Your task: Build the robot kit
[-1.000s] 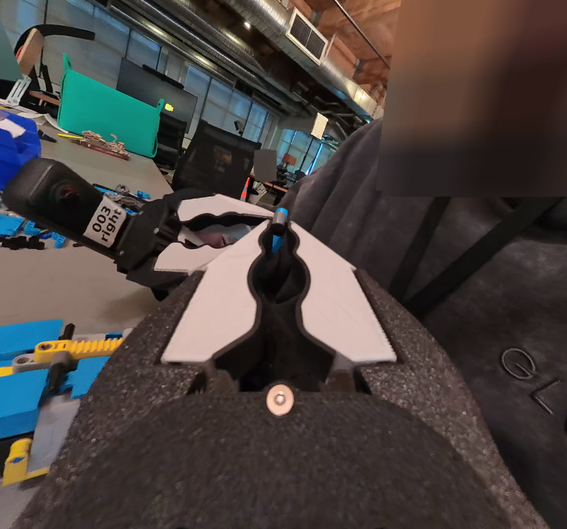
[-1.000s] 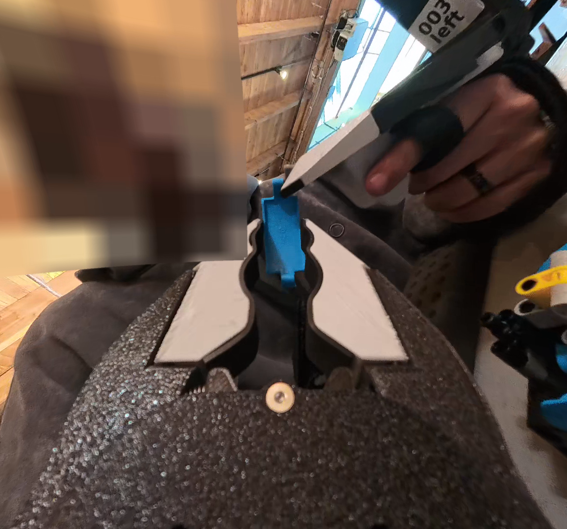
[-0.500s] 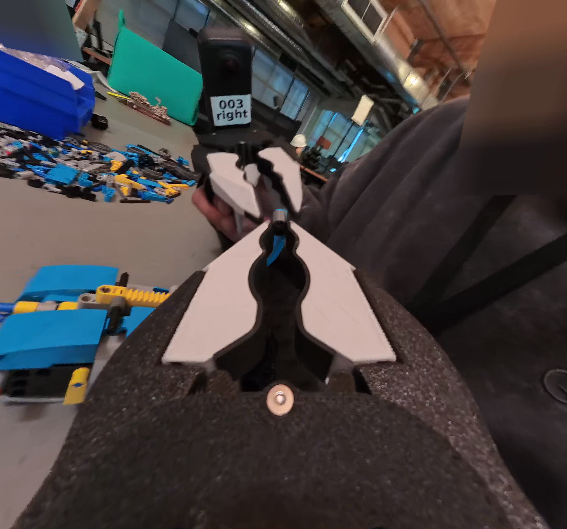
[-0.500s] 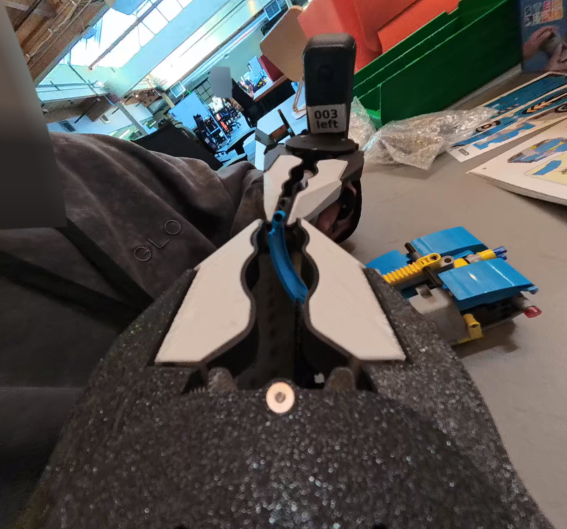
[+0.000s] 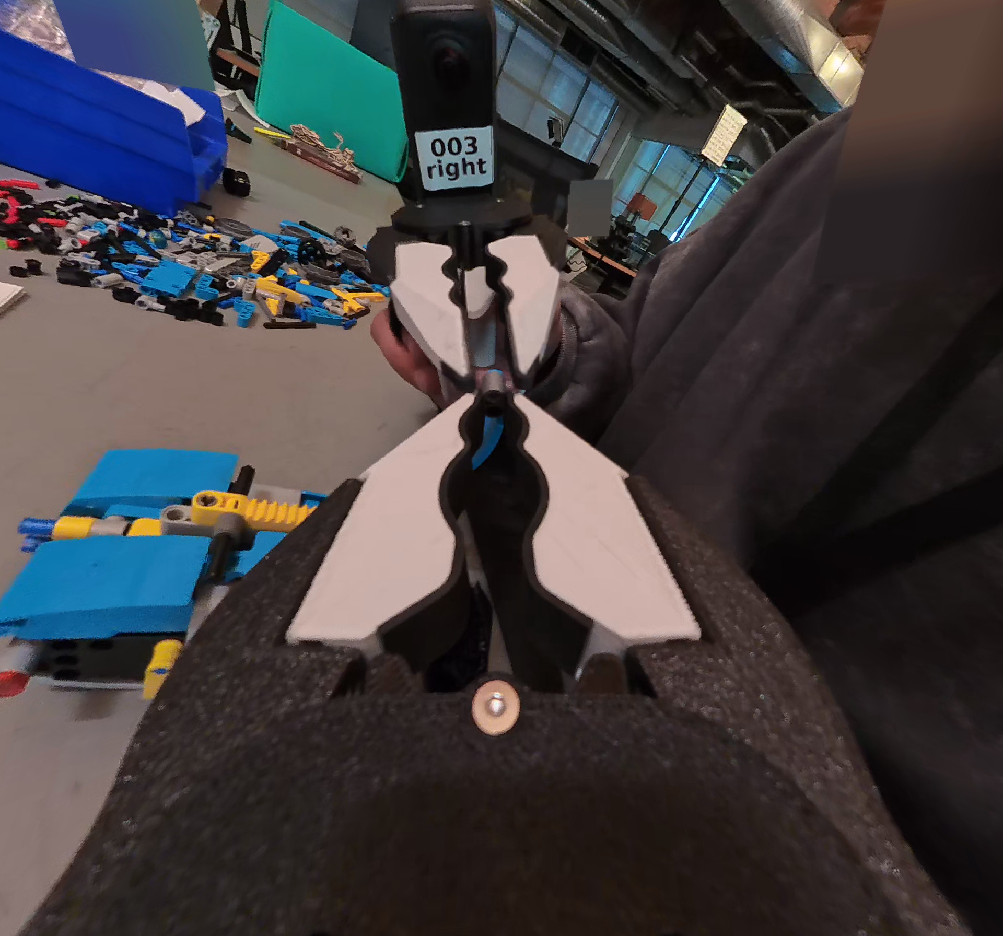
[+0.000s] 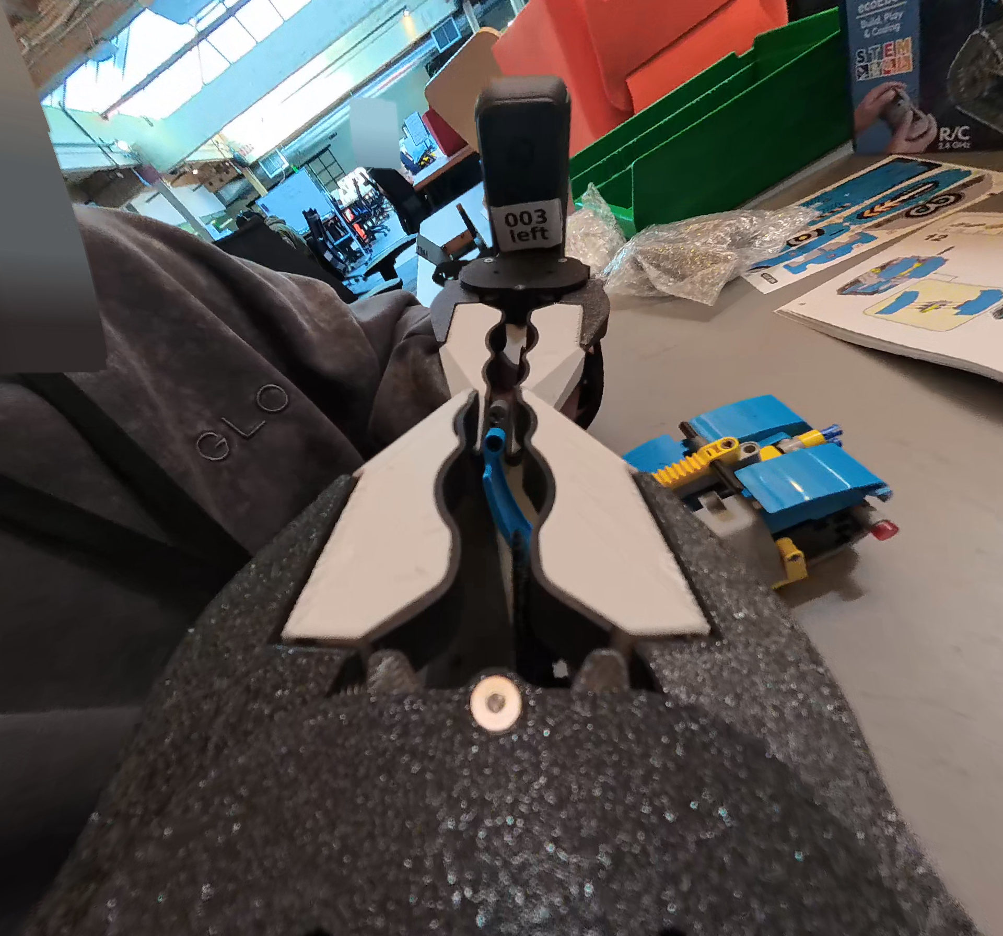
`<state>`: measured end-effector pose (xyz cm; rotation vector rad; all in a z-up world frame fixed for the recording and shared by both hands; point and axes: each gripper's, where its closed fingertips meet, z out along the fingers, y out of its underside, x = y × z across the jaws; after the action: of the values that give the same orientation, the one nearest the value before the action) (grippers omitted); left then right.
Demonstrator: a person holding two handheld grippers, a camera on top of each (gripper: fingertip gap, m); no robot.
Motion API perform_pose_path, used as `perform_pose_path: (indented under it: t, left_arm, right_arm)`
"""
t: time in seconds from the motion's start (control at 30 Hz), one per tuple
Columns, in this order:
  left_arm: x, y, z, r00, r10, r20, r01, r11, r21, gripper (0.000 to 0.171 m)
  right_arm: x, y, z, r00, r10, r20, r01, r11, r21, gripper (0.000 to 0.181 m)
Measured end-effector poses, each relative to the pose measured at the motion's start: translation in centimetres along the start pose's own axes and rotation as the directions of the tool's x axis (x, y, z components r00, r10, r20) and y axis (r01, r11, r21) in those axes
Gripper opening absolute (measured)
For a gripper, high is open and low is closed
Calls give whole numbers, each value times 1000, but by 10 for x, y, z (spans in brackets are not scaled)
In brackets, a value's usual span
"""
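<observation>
My left gripper (image 5: pixel 493 401) and right gripper (image 6: pixel 499 404) face each other tip to tip above the grey table (image 5: pixel 163 400), close to a person's dark sweater (image 6: pixel 190 394). The right gripper is shut on a thin, curved blue piece (image 6: pixel 496 481) that runs along the gap between its fingers. The left gripper is shut on a small grey pin (image 5: pixel 493 386) that sticks out of its tips, with a blue sliver behind it. The pin also shows in the right wrist view (image 6: pixel 499 413), right at the holed end of the blue piece. A hand holds the right gripper.
A partly built blue and yellow model car (image 5: pixel 108 557) (image 6: pixel 770 481) lies on the table beside the grippers. Behind are a pile of loose pieces (image 5: pixel 217 269), a blue bin (image 5: pixel 97 134), green (image 6: pixel 732 150) and orange bins, plastic bags (image 6: pixel 678 253) and instruction sheets (image 6: pixel 895 302). The grippers are tip to tip, or close to it.
Both grippers have swung down from pointing up at the person and ceiling to level over the table. They now face each other head on, tips closer together. Both stay shut.
</observation>
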<state>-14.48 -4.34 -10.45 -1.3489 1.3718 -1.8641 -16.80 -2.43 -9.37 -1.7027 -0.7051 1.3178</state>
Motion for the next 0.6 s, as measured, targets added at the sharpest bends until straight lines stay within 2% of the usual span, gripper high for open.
perform_pose_path:
  t: [0.6]
  left_arm:
    - [-6,7,0,1000,-29,8,29,999,-26,6]
  right_arm:
    - [11,7,2,998,54,10,-54,998,9,11]
